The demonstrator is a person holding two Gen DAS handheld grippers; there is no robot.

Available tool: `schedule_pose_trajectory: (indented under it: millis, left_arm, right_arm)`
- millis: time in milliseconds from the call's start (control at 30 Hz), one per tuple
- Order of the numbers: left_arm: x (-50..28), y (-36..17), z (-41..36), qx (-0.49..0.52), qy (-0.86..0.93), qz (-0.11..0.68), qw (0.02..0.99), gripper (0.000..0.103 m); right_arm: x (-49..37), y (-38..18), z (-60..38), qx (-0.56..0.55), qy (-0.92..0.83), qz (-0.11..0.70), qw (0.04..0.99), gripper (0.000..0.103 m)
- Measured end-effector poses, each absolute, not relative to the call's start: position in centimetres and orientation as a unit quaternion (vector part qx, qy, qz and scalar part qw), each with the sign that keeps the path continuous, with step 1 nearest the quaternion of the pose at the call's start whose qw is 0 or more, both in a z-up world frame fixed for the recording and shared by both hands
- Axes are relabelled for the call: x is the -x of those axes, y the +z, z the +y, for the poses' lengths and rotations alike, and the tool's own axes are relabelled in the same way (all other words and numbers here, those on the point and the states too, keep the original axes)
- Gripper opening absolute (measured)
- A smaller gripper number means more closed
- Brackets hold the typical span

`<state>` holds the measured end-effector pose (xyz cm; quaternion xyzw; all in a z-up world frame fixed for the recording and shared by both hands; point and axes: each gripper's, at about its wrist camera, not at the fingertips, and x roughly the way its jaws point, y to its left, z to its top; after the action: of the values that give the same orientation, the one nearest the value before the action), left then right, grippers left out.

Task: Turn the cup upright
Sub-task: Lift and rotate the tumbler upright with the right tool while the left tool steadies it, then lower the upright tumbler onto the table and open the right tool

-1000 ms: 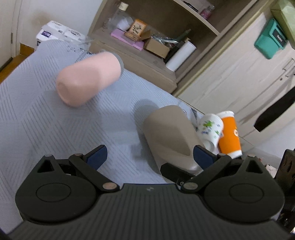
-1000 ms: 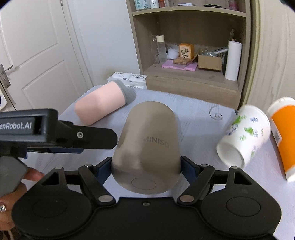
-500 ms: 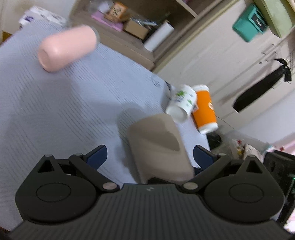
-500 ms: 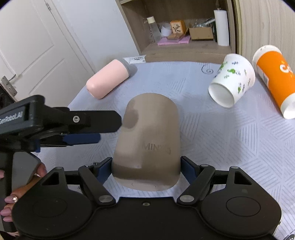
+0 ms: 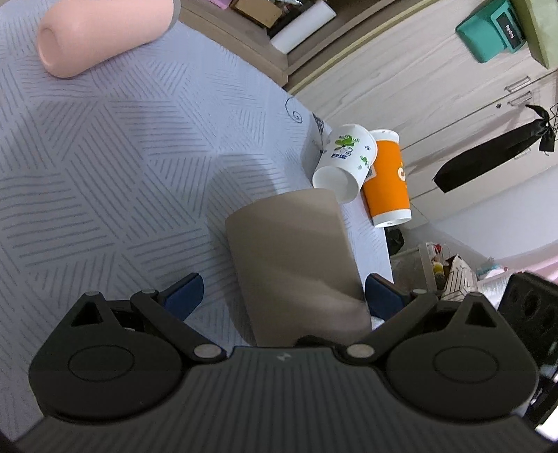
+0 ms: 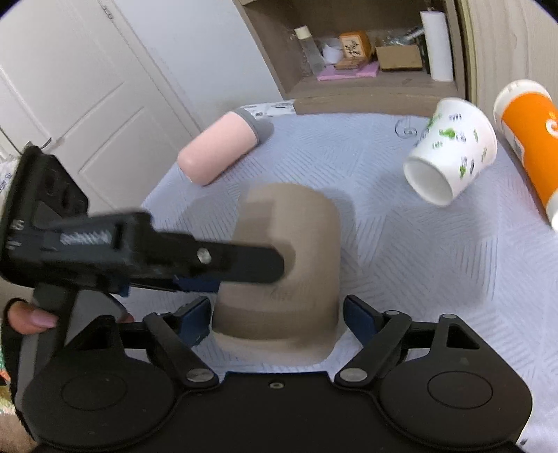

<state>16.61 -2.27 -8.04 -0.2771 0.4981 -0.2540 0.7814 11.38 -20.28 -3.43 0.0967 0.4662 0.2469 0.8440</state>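
While the taupe cup [image 6: 282,265] lay between the blue pads of the right gripper [image 6: 277,319], the jaws stood spread, with a small gap visible on each side, so nothing was clamped. The cup rested on the grey-patterned cloth of the desk [image 6: 401,251], its closed base towards the right wrist camera; any lettering on its wall was motion-blurred and unreadable. The left gripper [image 5: 284,291] came in from the left with jaws also spread, one finger across the cup's side; whether it touched could not be told. In the left wrist view the same cup [image 5: 293,258] sat between the pads without being gripped.

Other items: pink tumbler [image 6: 218,150] on its side at the far left; white paper cup [image 6: 450,155] with green print, on its side, mouth towards the cameras; orange cup [image 6: 530,143] beside it, touching in the left view. A teal box [image 5: 491,29] on the cabinet bore small white writing, too small to read reliably.
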Motion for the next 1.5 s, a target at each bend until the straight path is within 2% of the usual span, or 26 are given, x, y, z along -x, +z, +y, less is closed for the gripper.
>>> schedule_pose_trajectory:
  millis: [300,600,667,967,1500]
  left_arm:
    - [-17.0,-8.1,-2.2,0.28,-0.262,0.498,0.778,0.1]
    - [-17.6,-9.1,-1.2,0.338,-0.276,0.504,0.745,0.081]
    - [-17.5,-9.0,-1.3,0.338,-0.278,0.501,0.747,0.078]
    - [-16.5,-7.6,-2.4,0.286,-0.289,0.478,0.779,0.077]
    - [-14.3,-4.0,-3.3,0.173,-0.306,0.401,0.846,0.076]
  right_arm:
    - [-13.0,-3.3,-20.0,-0.076,0.28,0.483,0.826,0.09]
    - [-14.5,-3.7,-19.5,-0.085,0.281,0.5,0.815,0.09]
    - [-14.5,-3.7,-19.6,-0.087,0.28,0.503,0.813,0.086]
    - [-13.5,-3.1,-19.3,-0.068,0.268,0.491,0.826,0.084]
    - [-10.9,-1.7,-18.5,0.003,0.272,0.407,0.872,0.083]
